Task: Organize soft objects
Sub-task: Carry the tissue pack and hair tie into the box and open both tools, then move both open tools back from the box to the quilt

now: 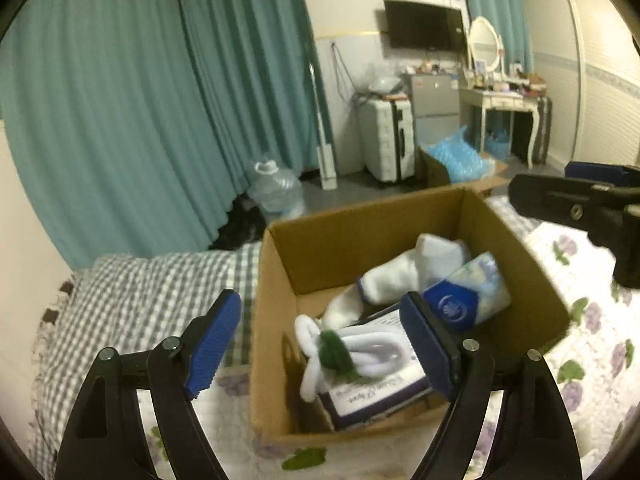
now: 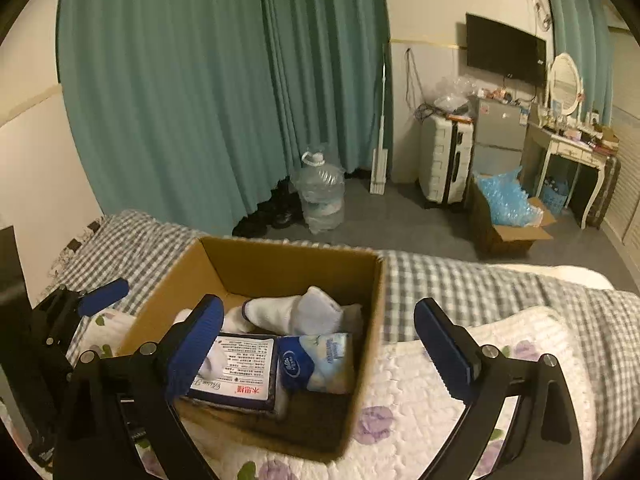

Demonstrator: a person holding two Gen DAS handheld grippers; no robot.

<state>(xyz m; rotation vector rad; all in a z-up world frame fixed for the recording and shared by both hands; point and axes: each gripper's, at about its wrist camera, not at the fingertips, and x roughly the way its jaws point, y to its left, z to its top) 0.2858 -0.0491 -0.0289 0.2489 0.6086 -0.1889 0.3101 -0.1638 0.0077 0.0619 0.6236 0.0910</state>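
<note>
An open cardboard box (image 1: 276, 320) stands on the bed. Inside lie white socks (image 1: 404, 272), a blue-and-white tissue pack (image 1: 480, 288), a flat dark packet with a white label (image 1: 372, 392) and a white looped soft thing with a green tuft (image 1: 340, 348). My left gripper (image 1: 320, 302) is open and straddles the box's left wall, holding nothing. In the right wrist view my right gripper (image 2: 318, 306) is open and empty astride the box's right wall (image 2: 372, 320), above the socks (image 2: 288, 312), tissue pack (image 2: 320, 360) and packet (image 2: 240, 372).
The bed carries a grey checked blanket (image 2: 460, 280) and a floral quilt (image 2: 400, 392). On the floor beyond stand a water jug (image 2: 320, 196), a white suitcase (image 2: 444, 160) and a box of blue bubble wrap (image 2: 504, 208). Teal curtains (image 2: 200, 100) hang behind.
</note>
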